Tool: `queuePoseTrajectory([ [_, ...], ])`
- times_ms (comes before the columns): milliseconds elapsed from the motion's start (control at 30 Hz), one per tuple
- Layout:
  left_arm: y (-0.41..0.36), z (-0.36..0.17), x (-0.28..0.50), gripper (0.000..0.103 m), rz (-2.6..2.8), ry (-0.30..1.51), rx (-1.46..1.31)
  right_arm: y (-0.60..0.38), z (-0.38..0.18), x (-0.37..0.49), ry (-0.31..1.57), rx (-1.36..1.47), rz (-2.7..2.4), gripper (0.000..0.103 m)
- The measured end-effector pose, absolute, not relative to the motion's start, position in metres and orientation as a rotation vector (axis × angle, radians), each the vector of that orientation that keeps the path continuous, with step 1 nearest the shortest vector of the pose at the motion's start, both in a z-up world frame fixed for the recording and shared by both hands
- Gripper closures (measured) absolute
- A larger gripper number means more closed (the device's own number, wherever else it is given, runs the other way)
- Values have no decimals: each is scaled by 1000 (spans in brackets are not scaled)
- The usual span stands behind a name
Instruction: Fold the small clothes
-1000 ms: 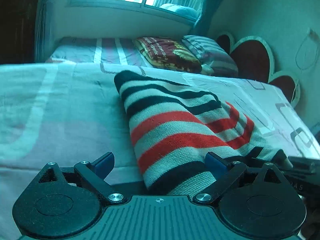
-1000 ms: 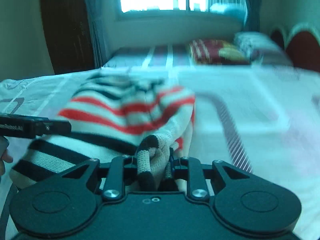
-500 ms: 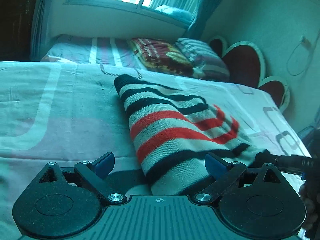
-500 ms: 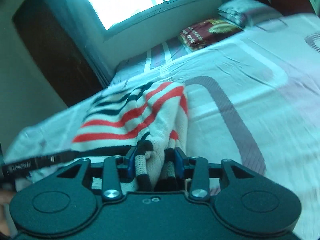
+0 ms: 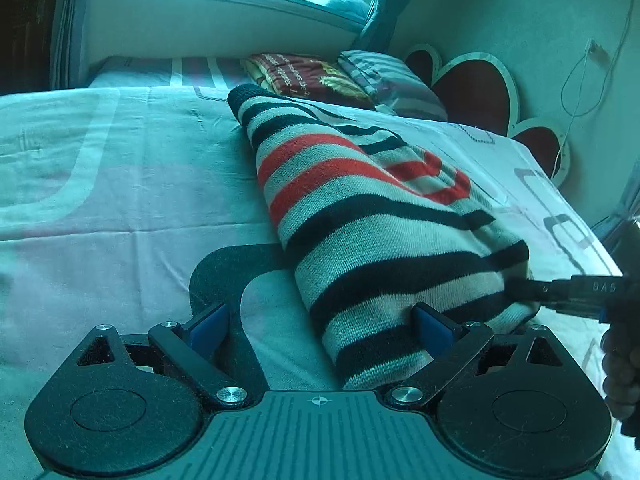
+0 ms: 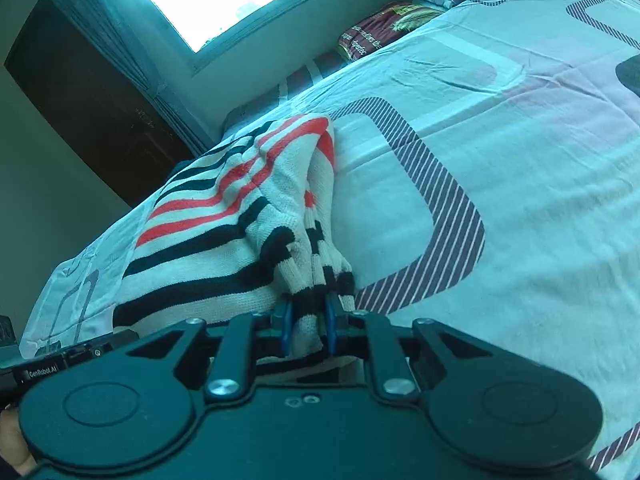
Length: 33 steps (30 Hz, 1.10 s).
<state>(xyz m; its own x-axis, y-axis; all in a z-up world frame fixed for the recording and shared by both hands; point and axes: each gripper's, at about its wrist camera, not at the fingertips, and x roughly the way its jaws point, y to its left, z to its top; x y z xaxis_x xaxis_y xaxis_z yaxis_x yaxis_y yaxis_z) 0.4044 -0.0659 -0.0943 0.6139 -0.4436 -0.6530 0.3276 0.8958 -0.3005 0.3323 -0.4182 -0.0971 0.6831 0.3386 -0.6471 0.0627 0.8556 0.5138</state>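
Observation:
A knitted sweater [image 5: 360, 208] with black, red and cream stripes lies folded lengthwise on the bed. My left gripper [image 5: 320, 326] is open just above the sheet. The sweater's near end lies between its blue pads, against the right one. My right gripper [image 6: 308, 320] is closing its jaws, and the pads pinch a bunched fold at the sweater's [image 6: 208, 256] near right corner. In the left wrist view the right gripper's fingers [image 5: 560, 292] reach into that corner from the right, with a hand behind them.
The bed sheet [image 5: 120, 200] is pale with pink and dark looped patterns and spreads wide on both sides of the sweater. Two pillows [image 5: 312, 80] and a heart-shaped headboard [image 5: 476, 88] stand at the far end. A dark door [image 6: 80, 92] is beyond the bed's left side.
The right gripper rolled so its view tilts, loosened on the fold, then pinched it tighter. The left gripper slid along the sheet, staying open at the sweater's near end.

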Motion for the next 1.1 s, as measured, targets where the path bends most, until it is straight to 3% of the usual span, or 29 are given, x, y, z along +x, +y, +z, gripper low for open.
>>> queuePoseTrajectory([
  [100,-65,-90,407,6,-447,801,-152,-419,-94,332,817,527,177,88],
  [200,-57,-68,410,6,-440,735,-150,-430,-71,325,722,545,196,71],
  [433,-56,-52,478,6,-434,747,-209,-450,-66,403,715,566,192,68],
  [700,-72,-80,535,6,-489,870,-249,-434,-84,477,772,496,273,68],
  [833,-72,-88,534,6,-489,854,-231,-413,-72,476,671,260,299,88],
  [967,-76,-87,521,6,-453,806,-164,-395,-62,469,578,83,352,89],
  [1100,-81,-85,519,6,-432,797,-107,-404,-87,485,695,86,288,89],
])
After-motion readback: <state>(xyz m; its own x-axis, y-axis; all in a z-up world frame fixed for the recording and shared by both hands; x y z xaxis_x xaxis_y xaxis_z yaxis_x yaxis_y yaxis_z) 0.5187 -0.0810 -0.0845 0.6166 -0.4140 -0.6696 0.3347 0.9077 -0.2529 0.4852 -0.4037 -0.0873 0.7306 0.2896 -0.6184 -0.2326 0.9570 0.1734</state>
